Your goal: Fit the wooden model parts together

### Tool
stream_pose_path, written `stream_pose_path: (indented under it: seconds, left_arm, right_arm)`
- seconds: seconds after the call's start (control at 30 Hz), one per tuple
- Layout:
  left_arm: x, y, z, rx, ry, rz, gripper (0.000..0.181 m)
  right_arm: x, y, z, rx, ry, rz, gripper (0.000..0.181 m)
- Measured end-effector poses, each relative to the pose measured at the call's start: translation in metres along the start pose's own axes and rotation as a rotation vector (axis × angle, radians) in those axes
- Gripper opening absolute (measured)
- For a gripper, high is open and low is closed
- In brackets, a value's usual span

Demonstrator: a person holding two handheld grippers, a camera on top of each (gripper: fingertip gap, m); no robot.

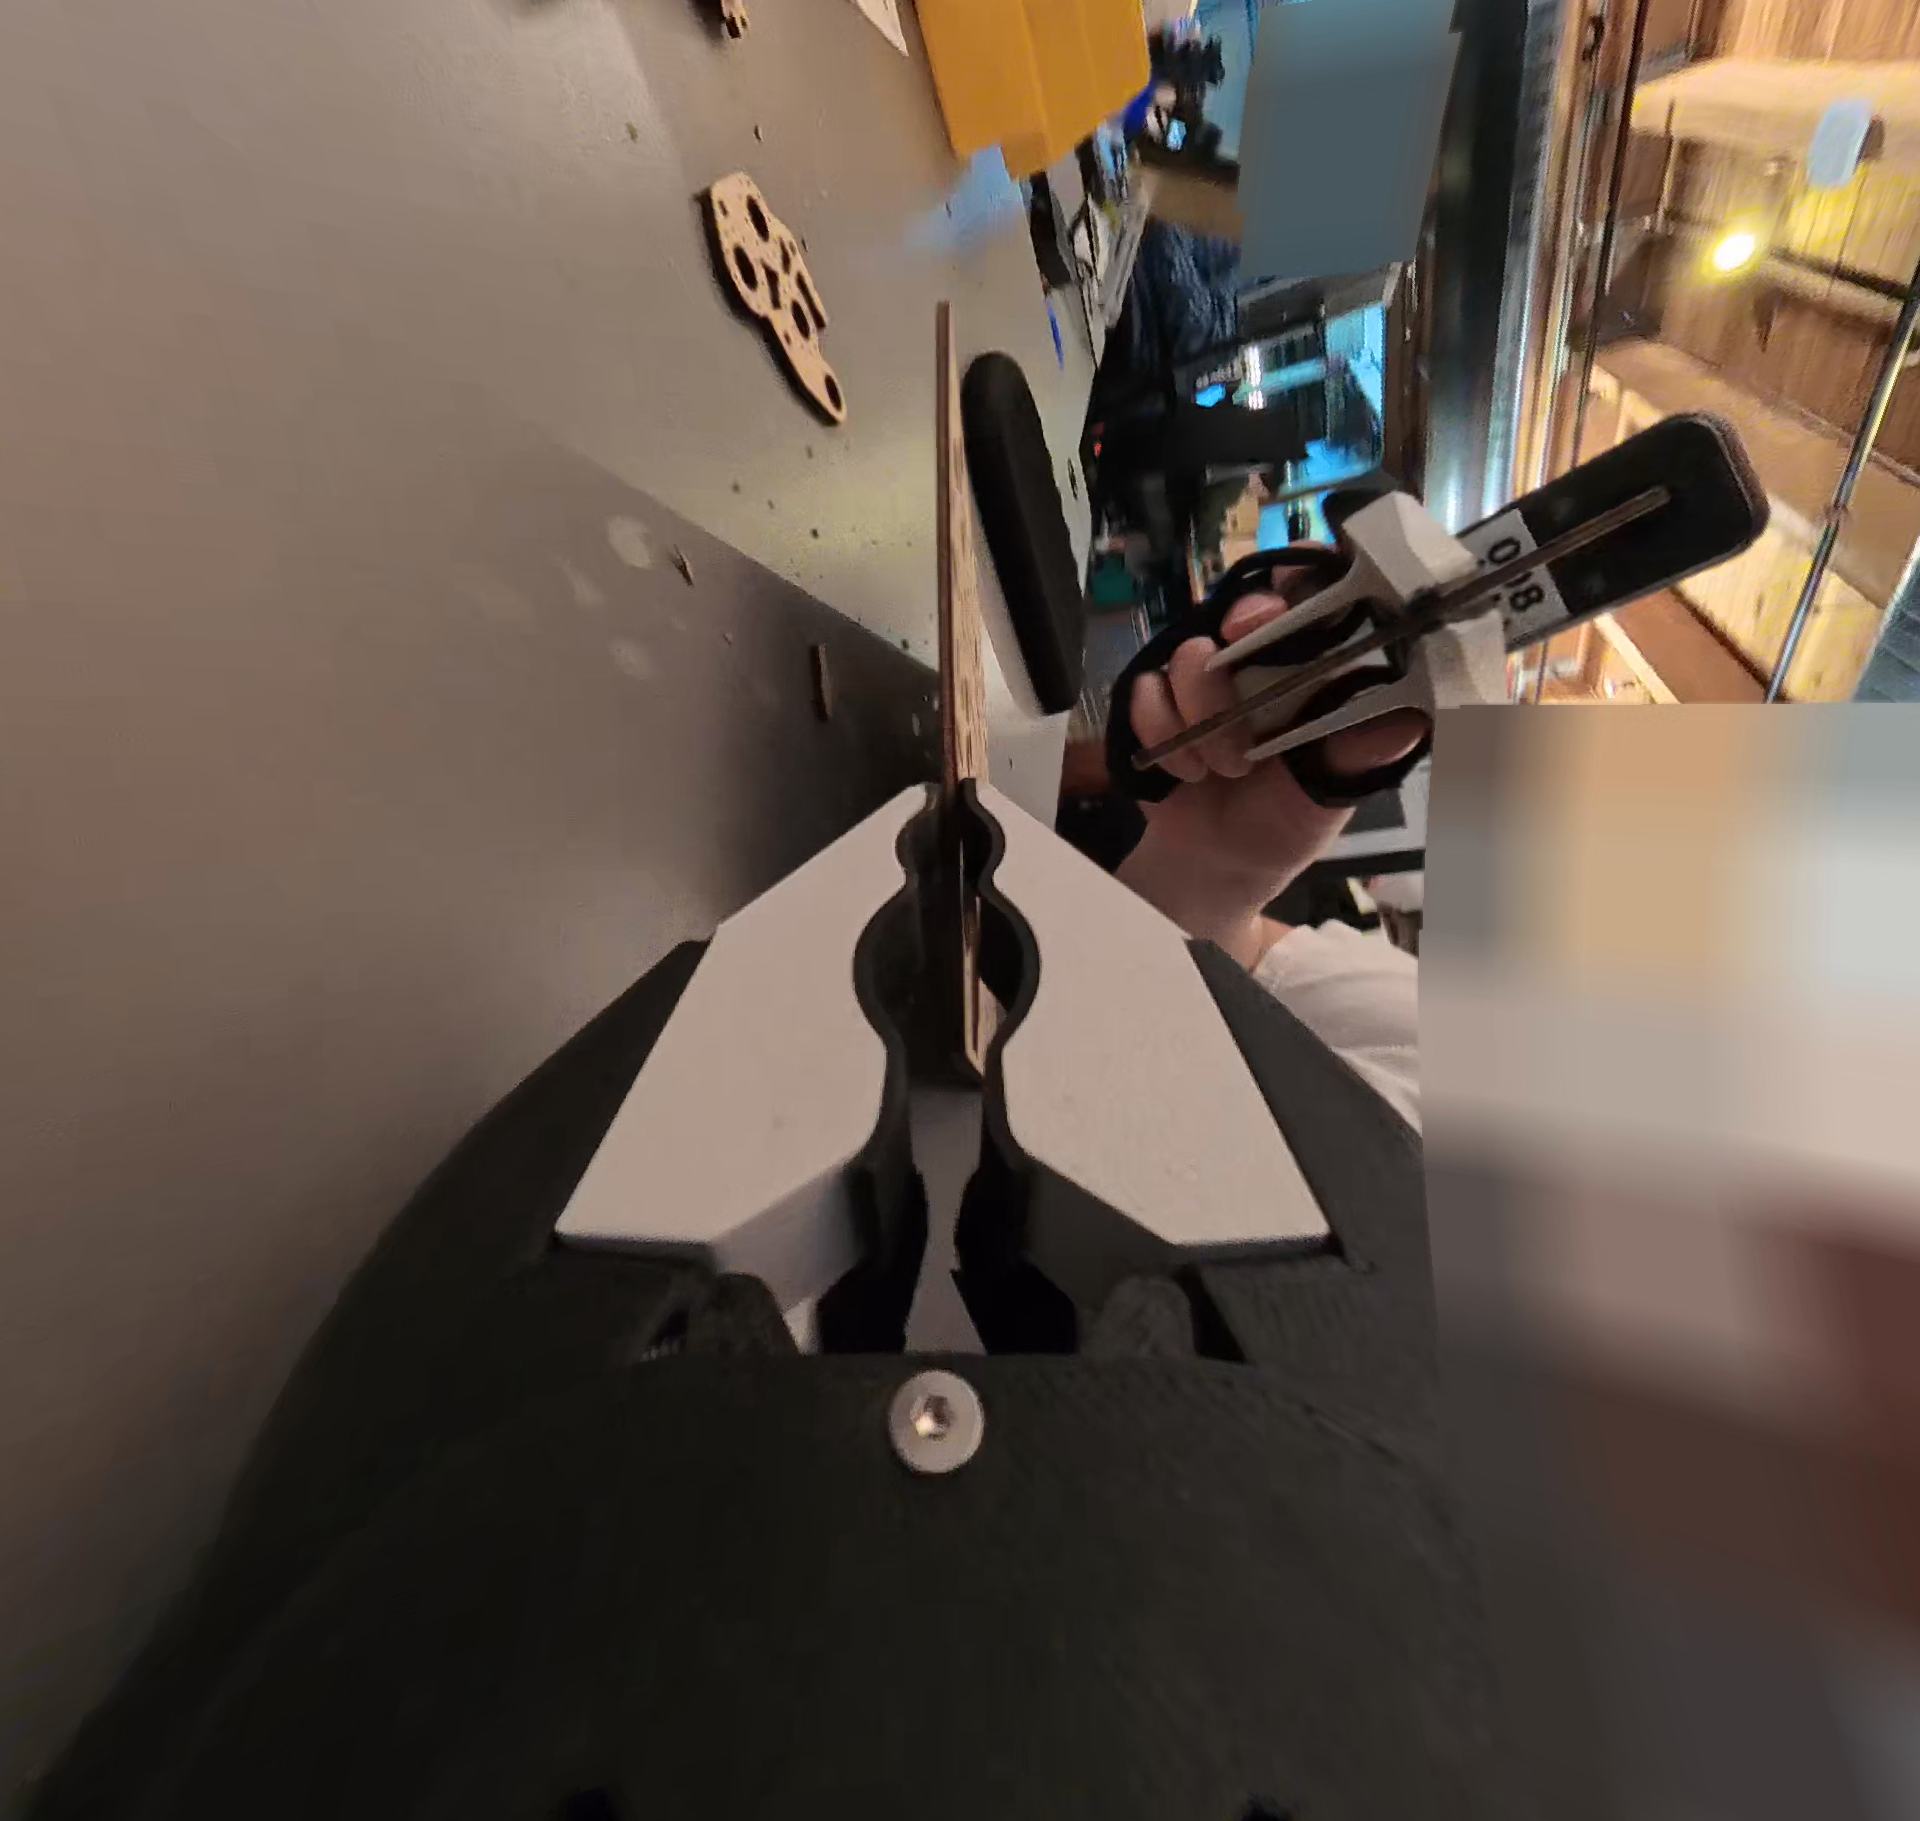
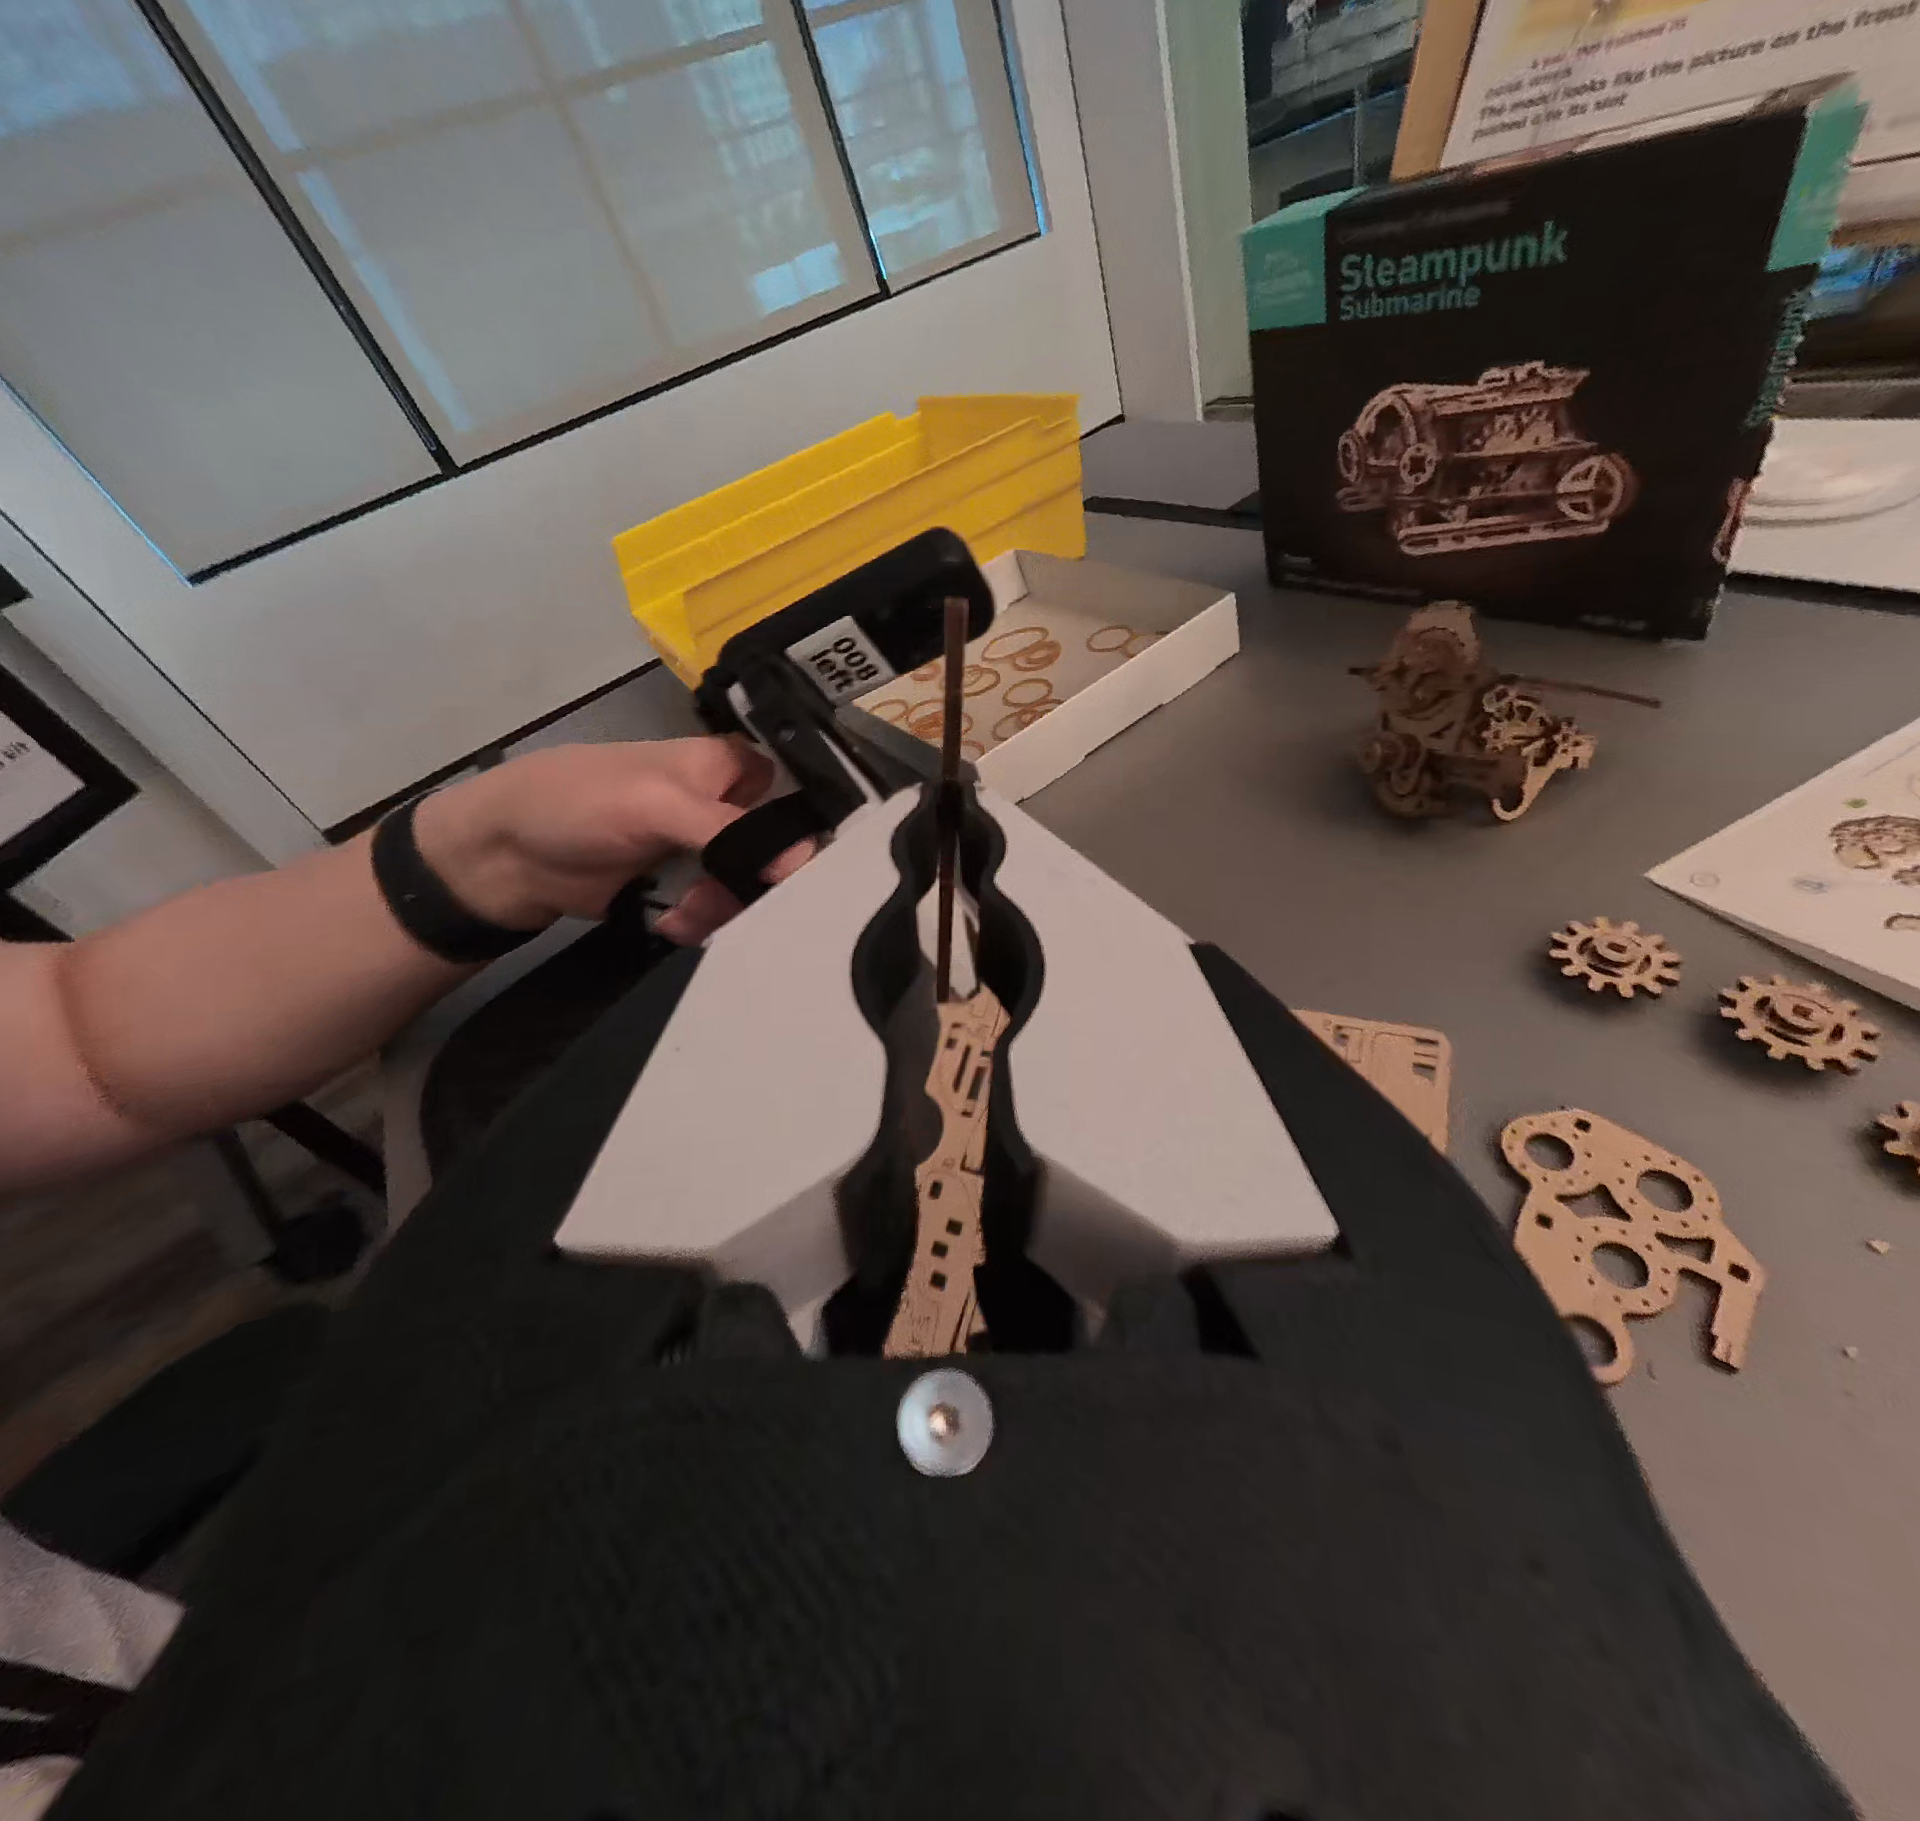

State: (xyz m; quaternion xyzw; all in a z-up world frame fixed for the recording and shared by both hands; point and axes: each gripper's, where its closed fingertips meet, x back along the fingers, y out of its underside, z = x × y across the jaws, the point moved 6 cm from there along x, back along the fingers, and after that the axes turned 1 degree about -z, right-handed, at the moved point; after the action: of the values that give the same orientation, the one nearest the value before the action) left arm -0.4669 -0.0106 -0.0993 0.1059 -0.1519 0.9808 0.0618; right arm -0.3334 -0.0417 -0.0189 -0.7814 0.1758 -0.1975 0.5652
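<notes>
My left gripper (image 1: pixel 951 795) is shut on a thin flat wooden part (image 1: pixel 951 524) that I see edge-on, sticking out past the fingertips. My right gripper (image 2: pixel 948 800) is shut on a thin wooden strip with cutouts (image 2: pixel 948 1148), whose dark edge rises above the fingertips. Both grippers are held up off the grey table (image 2: pixel 1351 888) and face each other. The right gripper (image 1: pixel 1429 605) also shows in the left wrist view, held by a hand. The left gripper's black body (image 2: pixel 883 618) shows behind my right fingers, with its fingertips hidden.
On the table lie a perforated wooden plate (image 2: pixel 1631 1241) (image 1: pixel 774 301), gears (image 2: pixel 1616 956), a cut-out wooden sheet (image 2: pixel 1382 1054) and a partly built model (image 2: pixel 1455 732). Behind them stand the kit box (image 2: pixel 1538 369), a yellow bin (image 2: pixel 862 514) and a white tray of rings (image 2: pixel 1091 670). An instruction sheet (image 2: pixel 1818 888) lies at right. There is about 9 cm between the tips of the two grippers.
</notes>
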Motion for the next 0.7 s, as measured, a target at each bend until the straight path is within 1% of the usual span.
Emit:
stream_pose_path:
  seconds: [0.13, 0.2, 0.3, 0.37, 0.47, 0.57, 0.7]
  left_arm:
    - [-0.001, 0.023, 0.005, 0.025, -0.037, 0.148, 0.0]
    - [-0.004, 0.035, 0.008, 0.042, -0.041, 0.19, 0.001]
    - [-0.009, 0.048, 0.013, 0.053, -0.061, 0.207, 0.001]
    - [-0.009, 0.051, 0.012, 0.052, -0.089, 0.223, 0.001]
    - [-0.01, 0.054, 0.012, 0.073, -0.08, 0.239, 0.001]
    - [-0.012, 0.055, 0.01, 0.067, -0.097, 0.237, 0.001]
    - [-0.013, 0.056, 0.009, 0.065, -0.104, 0.223, 0.001]
  right_arm:
    - [-0.005, 0.016, -0.004, 0.029, 0.029, -0.058, 0.002]
    - [-0.002, 0.017, -0.01, 0.041, 0.026, -0.026, 0.001]
    - [0.001, 0.015, -0.018, 0.037, 0.01, 0.001, 0.002]
    - [0.0, 0.021, -0.023, 0.059, 0.021, -0.03, 0.002]
    - [-0.001, 0.035, -0.023, 0.089, 0.065, -0.077, 0.001]
    - [-0.004, 0.041, -0.021, 0.034, 0.038, -0.065, 0.001]
    - [-0.005, 0.043, -0.019, 0.064, 0.053, -0.057, 0.002]
